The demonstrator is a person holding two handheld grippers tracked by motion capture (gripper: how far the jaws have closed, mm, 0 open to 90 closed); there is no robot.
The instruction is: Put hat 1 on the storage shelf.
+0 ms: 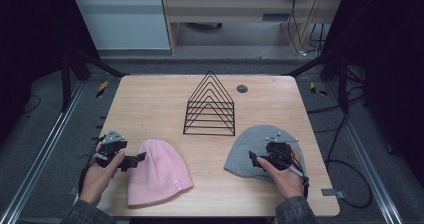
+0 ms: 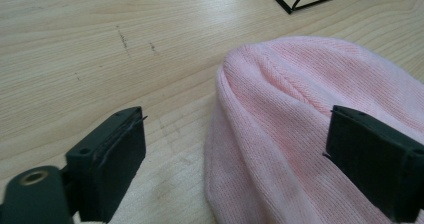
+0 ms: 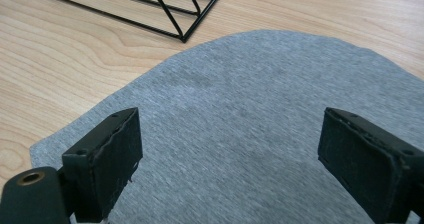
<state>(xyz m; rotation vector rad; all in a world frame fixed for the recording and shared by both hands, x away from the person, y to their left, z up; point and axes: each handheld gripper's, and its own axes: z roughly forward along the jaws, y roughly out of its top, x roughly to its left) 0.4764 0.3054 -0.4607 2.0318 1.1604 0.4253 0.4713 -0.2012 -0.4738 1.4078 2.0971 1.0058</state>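
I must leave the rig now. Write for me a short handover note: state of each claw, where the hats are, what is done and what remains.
Left claw: open, empty, at the crown edge of the pink knitted beanie, which lies flat near the table's front left.
Right claw: open, empty, over the grey jersey beanie, flat at front right.
Black wire triangular rack: stands empty at the middle of the wooden table.
Done: nothing gripped or moved onto the rack yet.
Left: probably to grasp each hat; where they go is not clear from here.

High view overhead, far; tongs views low, close, sharing wire rack (image 1: 210, 105) corner.
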